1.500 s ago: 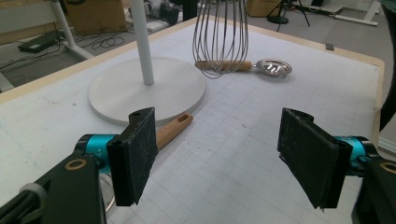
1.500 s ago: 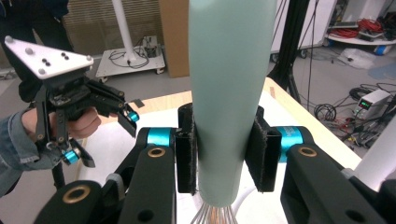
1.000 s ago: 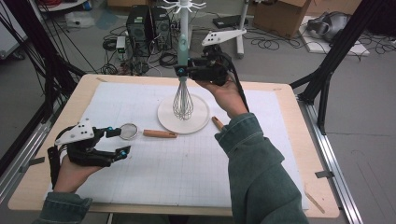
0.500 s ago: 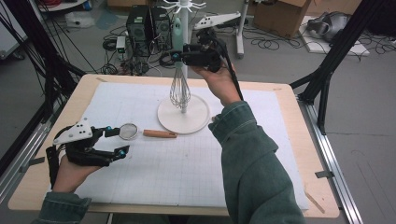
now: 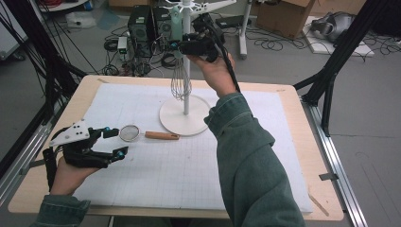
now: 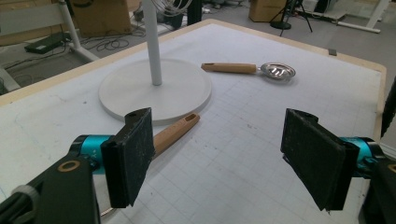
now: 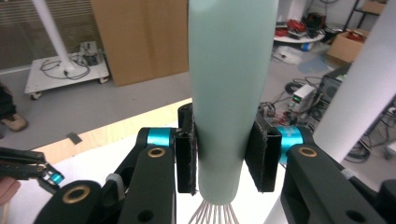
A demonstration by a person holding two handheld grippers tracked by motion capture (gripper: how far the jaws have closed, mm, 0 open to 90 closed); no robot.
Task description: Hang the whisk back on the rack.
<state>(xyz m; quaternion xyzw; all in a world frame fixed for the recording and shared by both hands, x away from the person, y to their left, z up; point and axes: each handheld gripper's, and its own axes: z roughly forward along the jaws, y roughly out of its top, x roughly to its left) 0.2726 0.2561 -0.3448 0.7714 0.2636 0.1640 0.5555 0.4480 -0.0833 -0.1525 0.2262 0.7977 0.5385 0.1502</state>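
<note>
My right gripper (image 5: pixel 178 46) is shut on the mint-green handle (image 7: pixel 229 88) of a wire whisk (image 5: pixel 180 85). The whisk hangs upright in the air, close beside the pole (image 5: pixel 186 101) of a white stand, its wires above the round base (image 5: pixel 170 122). In the right gripper view both pads (image 7: pixel 262 156) press on the handle. My left gripper (image 5: pixel 113 142) rests low at the table's left, open and holding nothing. Just beyond it lies a small metal strainer (image 5: pixel 130 133) with a wooden handle (image 6: pixel 175 133).
A second wooden-handled metal utensil (image 6: pixel 275 71) lies on the white gridded mat (image 5: pixel 156 175) past the stand's base. The stand's hooks (image 5: pixel 189 5) spread at the pole's top. Computers, cables and boxes sit on the floor beyond the table's far edge.
My right gripper has risen with the whisk, lifting its wires from just over the base to about halfway up the pole. The left gripper has stayed where it was.
</note>
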